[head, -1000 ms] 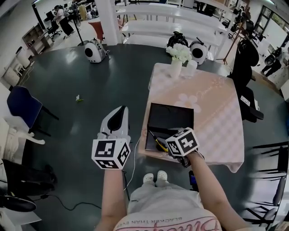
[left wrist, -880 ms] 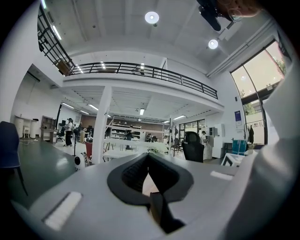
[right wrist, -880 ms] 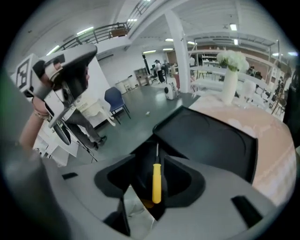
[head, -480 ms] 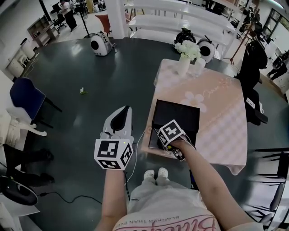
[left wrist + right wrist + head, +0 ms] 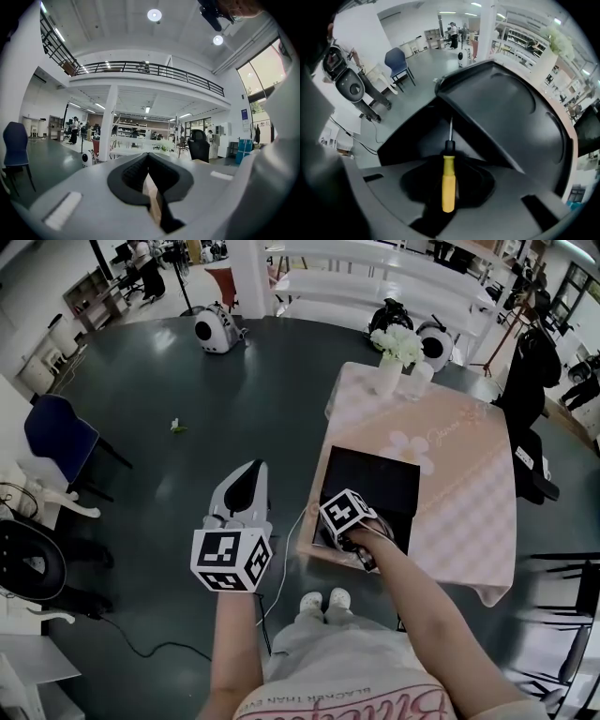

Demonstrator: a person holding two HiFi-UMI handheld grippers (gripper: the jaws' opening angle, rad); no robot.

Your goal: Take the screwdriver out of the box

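Now pinching the screwdriver with the right hand-held gripper, jaws just closing, walled in by the black box; holding left hand-held gripper pressed together beside the desk.

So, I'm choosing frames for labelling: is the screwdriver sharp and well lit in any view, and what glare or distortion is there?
Right gripper view: screwdriver sharp and bright, box dark, edges bowed by the lens. Head view: even light, screwdriver hidden. Left gripper view: ceiling lamp blown out.
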